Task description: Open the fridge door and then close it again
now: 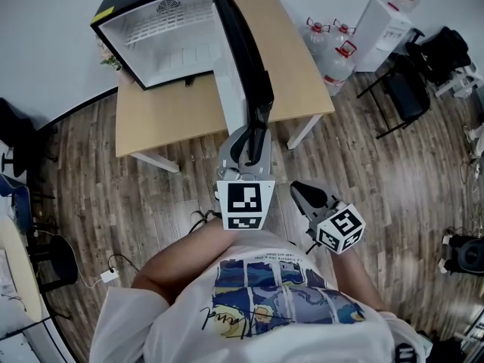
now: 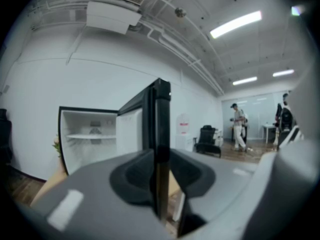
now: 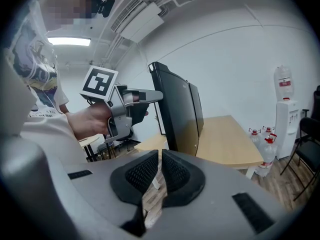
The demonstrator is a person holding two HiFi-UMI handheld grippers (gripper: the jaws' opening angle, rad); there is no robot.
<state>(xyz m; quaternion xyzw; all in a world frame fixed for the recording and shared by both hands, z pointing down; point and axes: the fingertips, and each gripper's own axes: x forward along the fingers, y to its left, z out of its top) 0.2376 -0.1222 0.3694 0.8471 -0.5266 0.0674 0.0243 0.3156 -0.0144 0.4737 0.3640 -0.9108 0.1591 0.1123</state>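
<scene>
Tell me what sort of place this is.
Probably an office or lab workspace rather than a home kitchen: the fridge sits on a plain wooden table, a water dispenser with spare bottles stands by the wall, and black office chairs are nearby.

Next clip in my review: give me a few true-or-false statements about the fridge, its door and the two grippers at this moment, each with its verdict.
1. The fridge door is closed. False: it stands wide open, and the white inside of the fridge shows.
2. The left gripper is clamped on the free edge of the fridge door. True.
3. The right gripper holds a water bottle. False: nothing is between its jaws, which are nearly together, and it is off the fridge.
4. The fridge stands on a wooden table. True.
</scene>
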